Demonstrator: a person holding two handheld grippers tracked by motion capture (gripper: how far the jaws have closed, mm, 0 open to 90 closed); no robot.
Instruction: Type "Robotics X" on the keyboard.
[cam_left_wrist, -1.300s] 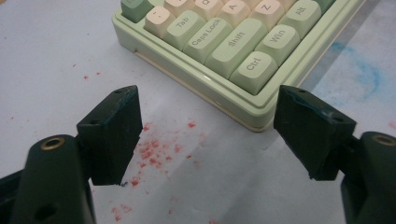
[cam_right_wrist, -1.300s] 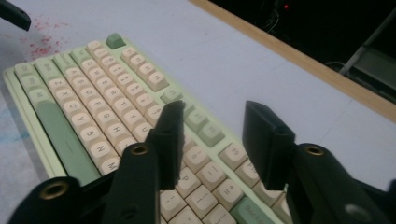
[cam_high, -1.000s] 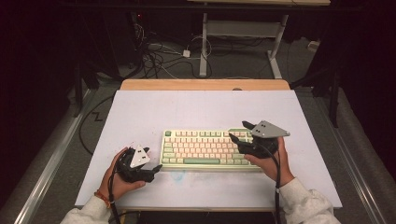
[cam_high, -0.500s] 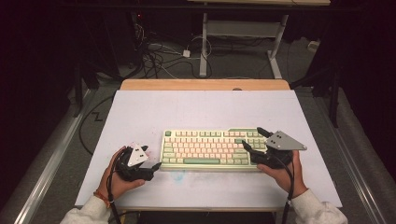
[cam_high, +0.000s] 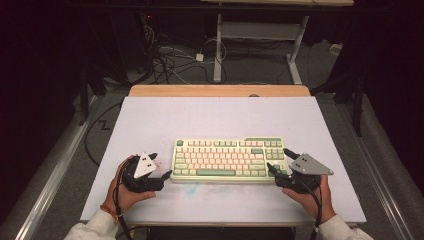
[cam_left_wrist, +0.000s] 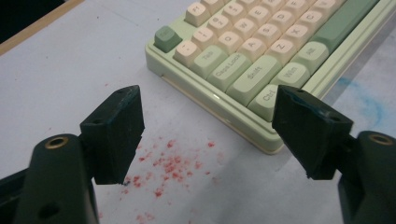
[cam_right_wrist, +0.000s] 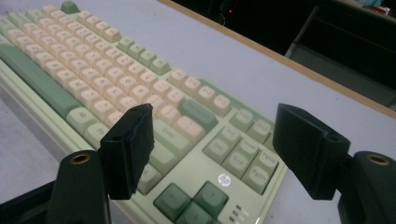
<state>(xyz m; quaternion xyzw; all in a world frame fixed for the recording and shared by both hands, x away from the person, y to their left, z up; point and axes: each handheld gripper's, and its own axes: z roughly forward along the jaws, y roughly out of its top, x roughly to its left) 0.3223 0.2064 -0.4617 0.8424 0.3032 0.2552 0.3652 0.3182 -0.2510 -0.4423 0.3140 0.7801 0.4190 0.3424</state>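
Dark room all around, cables (cam_high: 165, 60) tangled on the floor beyond the far edge, and your white table (cam_high: 210, 117) sits lit in the middle with a pale green keyboard (cam_high: 227, 159) lying flat on it, toward your side. You've got the left gripper (cam_high: 159, 170) just off the keyboard's left end, tongs apart with nothing between them; they've just been narrowing a little, yet the gap is wide. From the left gripper view you can read the keycaps near that corner: Tab, Caps Lock, Shift, Ctrl, Win, Alt, with letters Q, W, A, S, Z above them. Red specks (cam_left_wrist: 170, 165) stain the table right under those jaws, and a faint blue smear (cam_left_wrist: 369, 100) shows past the keyboard's front edge. Your right gripper (cam_high: 280, 162) sits at the keyboard's right end, tongs also apart and just been widening, straddling the corner without pressing it. Its own view shows an HP logo (cam_right_wrist: 223, 179) above the green arrow keys (cam_right_wrist: 191, 200), and PgUp and PgDn on the block beside it.
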